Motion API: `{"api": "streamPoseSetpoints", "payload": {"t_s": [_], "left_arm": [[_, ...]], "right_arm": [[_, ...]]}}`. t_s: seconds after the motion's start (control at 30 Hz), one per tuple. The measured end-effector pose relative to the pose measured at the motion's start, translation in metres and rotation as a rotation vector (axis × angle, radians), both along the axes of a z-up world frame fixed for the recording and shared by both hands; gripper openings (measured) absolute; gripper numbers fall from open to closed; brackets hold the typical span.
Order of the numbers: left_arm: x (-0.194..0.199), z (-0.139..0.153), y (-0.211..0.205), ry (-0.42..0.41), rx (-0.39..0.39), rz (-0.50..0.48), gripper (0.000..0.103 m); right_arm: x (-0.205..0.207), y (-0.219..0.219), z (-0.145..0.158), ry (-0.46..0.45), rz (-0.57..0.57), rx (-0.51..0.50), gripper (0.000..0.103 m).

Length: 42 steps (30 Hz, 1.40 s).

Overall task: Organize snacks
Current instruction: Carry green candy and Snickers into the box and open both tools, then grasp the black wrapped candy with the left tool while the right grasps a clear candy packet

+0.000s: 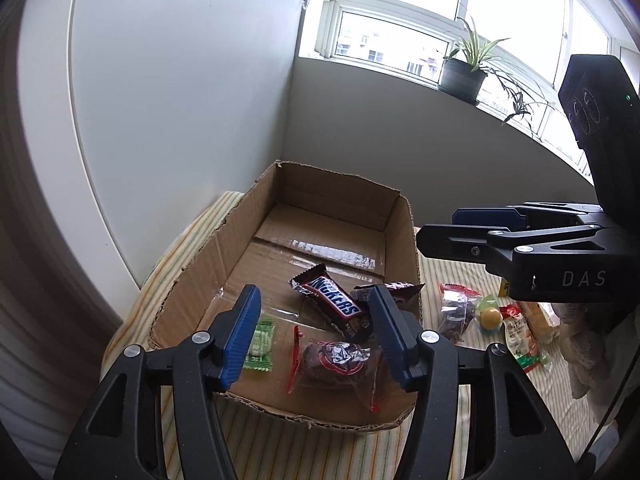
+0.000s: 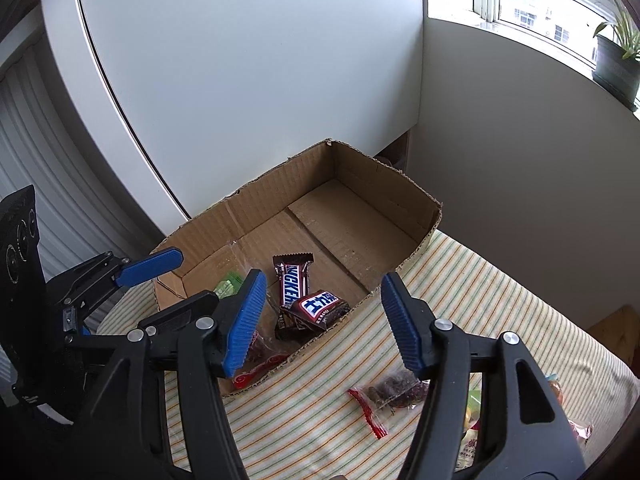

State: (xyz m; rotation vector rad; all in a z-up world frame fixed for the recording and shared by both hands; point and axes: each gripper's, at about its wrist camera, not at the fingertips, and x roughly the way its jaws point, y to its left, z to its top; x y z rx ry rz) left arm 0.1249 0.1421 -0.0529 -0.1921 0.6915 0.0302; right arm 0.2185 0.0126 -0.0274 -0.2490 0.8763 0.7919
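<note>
Left wrist: open tongs (image 1: 316, 336) above snacks in box (image 1: 200, 268).

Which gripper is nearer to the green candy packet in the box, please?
Left. The left gripper hangs open over the box's near end, one finger right beside the green candy packet. The right gripper hangs open over the box's opposite edge.

Both wrist views look steeply down, close, at the cardboard box (image 1: 404, 232): left from its near edge, right from its right side; both share its interior.
</note>
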Motion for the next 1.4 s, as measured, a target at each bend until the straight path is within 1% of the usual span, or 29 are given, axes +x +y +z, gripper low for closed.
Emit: {"api": "streamPoseSetpoints", "payload": {"t_s": [0.17, 0.33, 0.43, 0.57, 0.77, 0.9, 1.0, 1.03, 1.07, 1.1, 1.23, 1.33, 1.4], "left_arm": [[-0.006, 0.005, -0.009, -0.023, -0.002, -0.022, 0.056], [-0.008, 0.007, -0.025, -0.03, -0.003, -0.059, 0.056], [-0.011, 0.01, -0.038, -0.038, 0.001, -0.091, 0.056], [-0.011, 0.009, -0.053, -0.031, -0.01, -0.129, 0.056], [-0.014, 0.007, -0.08, -0.018, -0.012, -0.195, 0.056], [-0.018, 0.002, -0.099, 0.006, -0.019, -0.246, 0.056], [-0.021, -0.002, -0.113, 0.019, -0.008, -0.284, 0.058], [-0.022, -0.004, -0.117, 0.025, -0.007, -0.296, 0.058], [-0.022, -0.005, -0.121, 0.032, -0.007, -0.307, 0.058], [-0.022, -0.006, -0.125, 0.038, -0.006, -0.318, 0.058], [-0.024, -0.013, -0.138, 0.061, -0.005, -0.361, 0.058], [-0.024, -0.024, -0.151, 0.109, -0.014, -0.408, 0.058], [-0.025, -0.033, -0.161, 0.136, 0.007, -0.434, 0.058]], "right_arm": [[-0.006, -0.029, 0.01, -0.012, -0.035, 0.003, 0.063], [-0.01, -0.067, 0.019, -0.01, -0.089, 0.013, 0.063], [-0.015, -0.09, 0.02, -0.014, -0.121, 0.003, 0.063], [-0.021, -0.12, 0.017, 0.004, -0.163, -0.004, 0.063], [-0.027, -0.164, 0.005, 0.051, -0.227, -0.013, 0.063], [-0.022, -0.195, -0.007, 0.092, -0.29, -0.018, 0.063], [-0.015, -0.215, -0.016, 0.116, -0.349, -0.023, 0.064], [-0.012, -0.221, -0.018, 0.131, -0.365, -0.024, 0.066], [-0.009, -0.227, -0.021, 0.144, -0.384, -0.023, 0.076], [-0.007, -0.232, -0.023, 0.149, -0.401, -0.017, 0.079], [-0.007, -0.247, -0.029, 0.177, -0.427, -0.003, 0.079], [-0.015, -0.251, -0.039, 0.207, -0.415, 0.009, 0.079], [-0.023, -0.249, -0.048, 0.216, -0.395, 0.004, 0.079]]}}
